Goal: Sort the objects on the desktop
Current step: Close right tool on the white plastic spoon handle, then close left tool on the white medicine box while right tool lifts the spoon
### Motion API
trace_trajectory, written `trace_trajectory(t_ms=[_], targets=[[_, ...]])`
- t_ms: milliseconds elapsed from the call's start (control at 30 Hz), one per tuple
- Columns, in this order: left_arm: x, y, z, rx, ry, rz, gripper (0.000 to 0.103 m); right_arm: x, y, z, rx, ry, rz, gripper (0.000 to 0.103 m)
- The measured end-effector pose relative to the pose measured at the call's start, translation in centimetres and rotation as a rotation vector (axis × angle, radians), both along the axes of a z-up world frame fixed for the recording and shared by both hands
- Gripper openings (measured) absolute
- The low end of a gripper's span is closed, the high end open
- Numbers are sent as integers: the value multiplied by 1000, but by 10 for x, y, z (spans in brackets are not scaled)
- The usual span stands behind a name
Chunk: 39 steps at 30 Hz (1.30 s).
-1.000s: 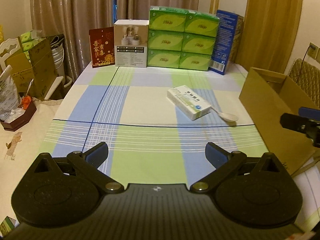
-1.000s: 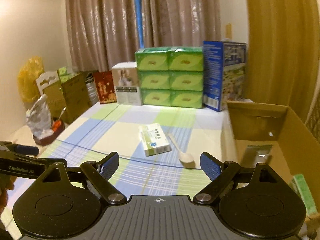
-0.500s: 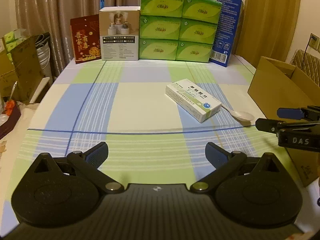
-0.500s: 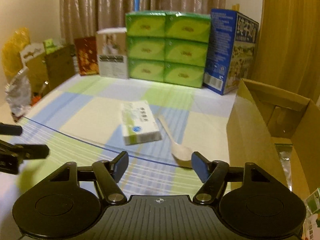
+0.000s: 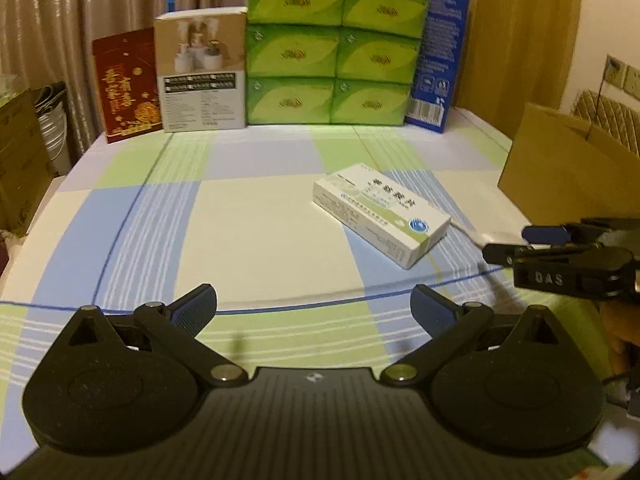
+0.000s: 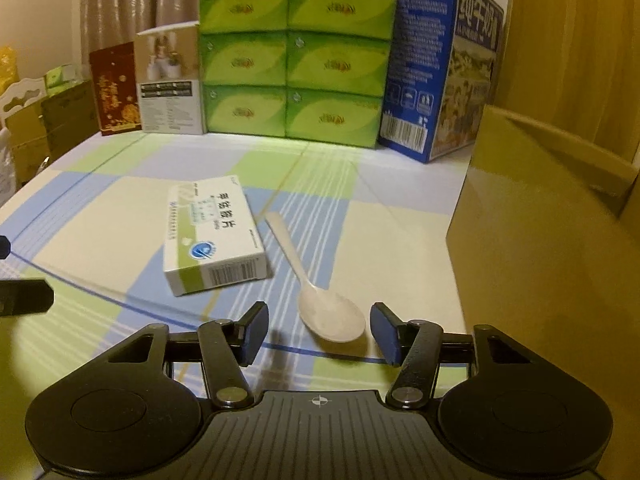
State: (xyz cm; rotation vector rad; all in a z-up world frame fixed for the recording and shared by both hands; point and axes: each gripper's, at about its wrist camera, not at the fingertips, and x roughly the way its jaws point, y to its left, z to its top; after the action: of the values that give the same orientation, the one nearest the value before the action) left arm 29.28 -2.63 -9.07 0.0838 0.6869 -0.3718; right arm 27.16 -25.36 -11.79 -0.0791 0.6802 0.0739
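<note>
Closer to the spoon than a moment ago, we are bringing the right gripper down with its jaws spread either side of the bowl, beside the medicine box. We are keeping the left gripper spread, empty, short of the box. Pinching low should stop the spoon slipping.

Left gripper, lower centre of its view, with jaws spread wide; right gripper, lower centre of its view, jaws parted less widely.
</note>
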Motion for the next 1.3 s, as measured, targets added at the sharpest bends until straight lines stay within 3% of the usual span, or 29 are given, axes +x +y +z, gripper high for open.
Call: trace_trajectory(t_ms=[333, 533, 633, 667, 967, 1300], targets=[[7, -8, -14, -23, 25, -26, 101, 12, -9, -16, 15, -31, -14, 50], [9, -6, -17, -37, 33, -16, 101, 9, -8, -16, 38, -35, -1, 29], [8, -6, -17, -44, 34, -19, 101, 7, -4, -16, 30, -38, 11, 9], [8, -6, -16, -47, 35, -20, 101, 7, -2, -16, 21, -39, 18, 7], [8, -6, -17, -60, 43, -20, 101, 10, -3, -13, 77, -28, 18, 7], [7, -1, -21, -79, 43, -1, 101, -16, 21, -10, 119, 2, 118, 7]])
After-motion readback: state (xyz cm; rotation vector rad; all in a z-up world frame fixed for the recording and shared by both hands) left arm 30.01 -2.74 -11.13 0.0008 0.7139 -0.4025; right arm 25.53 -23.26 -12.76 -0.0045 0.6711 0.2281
